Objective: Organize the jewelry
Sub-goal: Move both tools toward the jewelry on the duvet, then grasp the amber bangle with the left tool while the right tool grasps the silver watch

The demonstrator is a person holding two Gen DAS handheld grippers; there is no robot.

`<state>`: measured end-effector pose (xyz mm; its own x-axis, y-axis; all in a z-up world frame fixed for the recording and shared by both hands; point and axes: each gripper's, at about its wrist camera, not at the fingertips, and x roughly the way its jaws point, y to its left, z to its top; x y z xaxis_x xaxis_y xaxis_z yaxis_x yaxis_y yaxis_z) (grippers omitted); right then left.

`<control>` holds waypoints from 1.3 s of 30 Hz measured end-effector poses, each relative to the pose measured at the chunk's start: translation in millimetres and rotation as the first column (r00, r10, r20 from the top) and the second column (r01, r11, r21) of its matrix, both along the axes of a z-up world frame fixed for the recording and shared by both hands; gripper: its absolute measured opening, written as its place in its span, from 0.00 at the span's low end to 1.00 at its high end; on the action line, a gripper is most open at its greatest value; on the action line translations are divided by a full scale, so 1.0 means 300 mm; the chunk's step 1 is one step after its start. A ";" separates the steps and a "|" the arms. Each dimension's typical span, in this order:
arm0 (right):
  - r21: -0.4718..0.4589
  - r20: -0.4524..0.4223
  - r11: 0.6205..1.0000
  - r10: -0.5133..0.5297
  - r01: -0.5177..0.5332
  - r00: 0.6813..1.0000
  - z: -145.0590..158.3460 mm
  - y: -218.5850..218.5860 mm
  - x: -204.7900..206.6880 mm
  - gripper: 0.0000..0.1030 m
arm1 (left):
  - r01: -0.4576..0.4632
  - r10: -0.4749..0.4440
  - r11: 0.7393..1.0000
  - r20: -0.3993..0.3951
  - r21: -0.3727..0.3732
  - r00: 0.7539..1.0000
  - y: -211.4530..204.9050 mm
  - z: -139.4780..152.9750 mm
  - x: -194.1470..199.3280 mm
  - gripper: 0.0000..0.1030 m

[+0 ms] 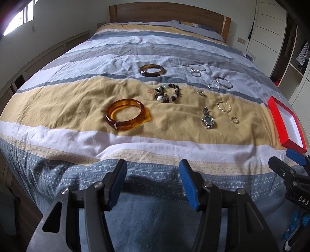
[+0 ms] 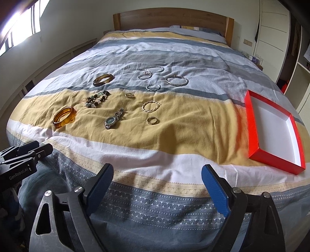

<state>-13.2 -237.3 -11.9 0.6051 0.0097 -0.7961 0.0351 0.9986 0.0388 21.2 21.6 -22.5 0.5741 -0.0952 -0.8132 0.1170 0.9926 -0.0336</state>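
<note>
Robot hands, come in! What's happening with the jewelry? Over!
Left gripper open, right gripper open, both empty at the bed's near edge. Jewelry, amber bangle to watch, spread loose on bedspread. Red box empty. Nothing blocking.

A striped duvet (image 2: 155, 50) covers the bed. Behind it stands a wooden headboard (image 2: 172, 18). A window (image 2: 21, 27) is at the left, white cabinets (image 2: 275, 33) at the right.
</note>
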 end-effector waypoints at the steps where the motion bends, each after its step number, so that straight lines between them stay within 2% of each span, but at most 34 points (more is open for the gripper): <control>1: 0.006 -0.003 1.000 0.005 -0.005 1.000 -0.001 0.002 0.000 0.84 | 0.000 0.000 1.000 -0.002 0.000 1.000 -0.001 -0.003 0.001 0.52; 7: 0.024 -0.007 0.999 0.033 -0.033 0.999 -0.002 0.018 0.006 0.78 | -0.006 0.006 1.000 -0.007 0.003 1.000 0.006 -0.007 0.007 0.52; 17: 0.072 -0.021 0.995 0.070 -0.068 0.997 -0.014 0.035 0.027 0.59 | -0.023 0.023 1.000 -0.002 0.008 1.000 0.036 0.001 0.019 0.52; 24: 0.096 -0.027 0.992 0.085 -0.082 0.996 -0.022 0.039 0.050 0.50 | -0.052 0.052 0.999 0.005 0.002 0.999 0.074 0.002 0.039 0.52; 34: 0.102 -0.021 0.988 0.121 -0.118 0.992 -0.028 0.067 0.098 0.48 | -0.078 0.078 0.997 0.028 0.005 0.997 0.131 0.003 0.087 0.52; 39: 0.105 -0.026 0.986 0.136 -0.133 0.990 -0.035 0.078 0.133 0.48 | -0.095 0.096 0.995 0.015 -0.022 0.995 0.177 -0.012 0.123 0.52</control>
<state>26.6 -214.0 -22.3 0.5663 0.1718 -0.8061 -0.0962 0.9851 0.1423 58.1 74.8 -26.0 0.5940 -0.0568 -0.8024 0.0226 0.9983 -0.0540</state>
